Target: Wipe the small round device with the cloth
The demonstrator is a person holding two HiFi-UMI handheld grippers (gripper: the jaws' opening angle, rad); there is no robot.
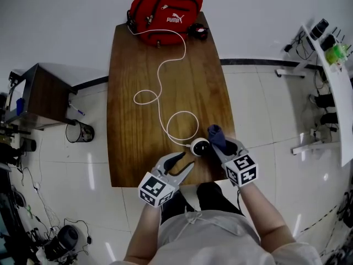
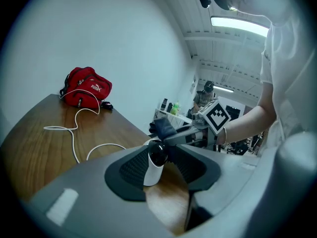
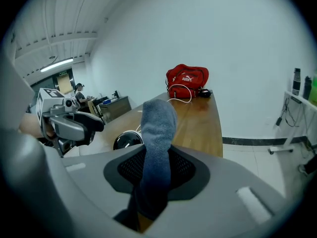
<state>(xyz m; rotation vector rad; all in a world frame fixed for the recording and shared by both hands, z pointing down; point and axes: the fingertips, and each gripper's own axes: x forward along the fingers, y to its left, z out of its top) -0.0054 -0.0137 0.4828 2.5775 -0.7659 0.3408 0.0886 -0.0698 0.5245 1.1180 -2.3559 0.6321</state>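
Observation:
The small round device [image 1: 199, 146], white with a black domed face, stands near the front edge of the wooden table [image 1: 132, 148]. My left gripper [image 1: 188, 159] reaches it from the near left. In the left gripper view its pads sit against the white body of the device [image 2: 153, 165], shut on it. My right gripper [image 1: 222, 149] is shut on a blue-grey cloth [image 1: 216, 136], which sticks up just right of the device, close to its face. In the right gripper view the cloth [image 3: 157, 128] rises between the jaws, with the device [image 3: 128, 140] to its left.
A white cable [image 1: 160, 93] runs in loops from the device to a red bag [image 1: 165, 7] at the table's far end, next to a small black object [image 1: 198, 31]. A dark side table [image 1: 44, 93] and wire bin [image 1: 81, 131] stand left; white shelving [image 1: 331, 65] stands right.

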